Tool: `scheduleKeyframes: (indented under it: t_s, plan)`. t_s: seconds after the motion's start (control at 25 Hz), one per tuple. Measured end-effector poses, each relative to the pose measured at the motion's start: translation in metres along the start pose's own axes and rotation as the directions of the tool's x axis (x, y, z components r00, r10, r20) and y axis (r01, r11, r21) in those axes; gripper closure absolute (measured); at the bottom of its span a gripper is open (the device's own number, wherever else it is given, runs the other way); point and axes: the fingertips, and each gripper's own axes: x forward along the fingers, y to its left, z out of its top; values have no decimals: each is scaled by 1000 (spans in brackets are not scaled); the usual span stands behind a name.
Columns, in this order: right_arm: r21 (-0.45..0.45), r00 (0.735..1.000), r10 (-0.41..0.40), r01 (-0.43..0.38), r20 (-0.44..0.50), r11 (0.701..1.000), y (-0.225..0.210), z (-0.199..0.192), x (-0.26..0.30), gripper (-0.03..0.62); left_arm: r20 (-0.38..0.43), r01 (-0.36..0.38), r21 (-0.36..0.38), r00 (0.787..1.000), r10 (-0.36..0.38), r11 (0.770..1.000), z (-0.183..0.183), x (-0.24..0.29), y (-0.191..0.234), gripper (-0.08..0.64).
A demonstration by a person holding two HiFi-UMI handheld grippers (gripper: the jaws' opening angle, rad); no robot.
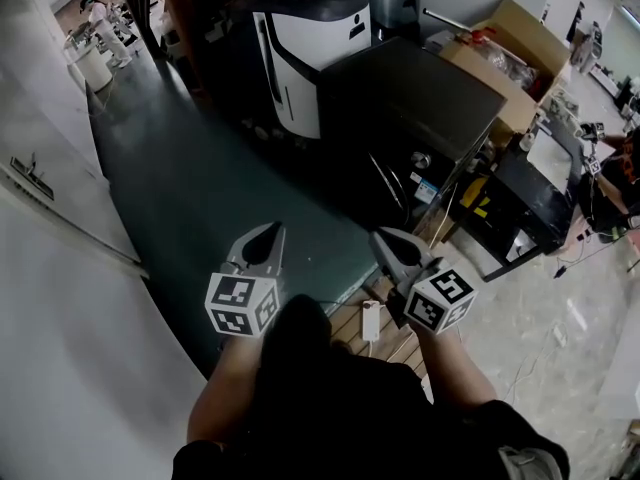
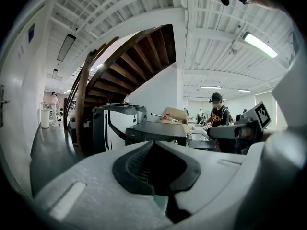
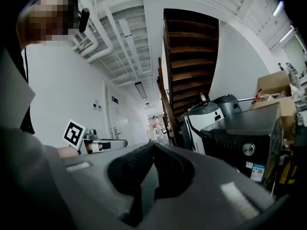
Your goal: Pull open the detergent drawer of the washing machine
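Note:
The washing machine [image 1: 405, 108] is a dark box standing ahead and to the right, with a round knob [image 1: 421, 159] on its front. I cannot make out its detergent drawer. It also shows as the dark washing machine [image 2: 158, 130] in the left gripper view and as the dark washing machine [image 3: 249, 140] in the right gripper view. My left gripper [image 1: 270, 231] and right gripper [image 1: 384, 239] are held close to my body, well short of the machine. Both point forward, shut and holding nothing: left gripper [image 2: 154, 143], right gripper [image 3: 153, 145].
A white and black appliance [image 1: 300, 48] stands left of the washer under a wooden staircase [image 2: 124, 66]. A cardboard box [image 1: 510, 43] sits behind the washer, a low black cabinet [image 1: 525, 203] to its right. A white power strip [image 1: 370, 320] lies on the floor. A person [image 2: 218, 115] stands at the far right.

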Motion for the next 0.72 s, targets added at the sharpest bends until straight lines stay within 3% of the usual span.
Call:
scheduleKeyframes:
  t_s: [0.32,0.72]
  plan:
    - [18,999,15,-14,-45,1000,-18,-9,27,589,-22,16,-30,1000,-16,999,-9,31,15,549]
    - [30,998,9,-7,-68,1000,-60,-6,117,589,-20,34,-27,999,-34,999,3,107,84,549]
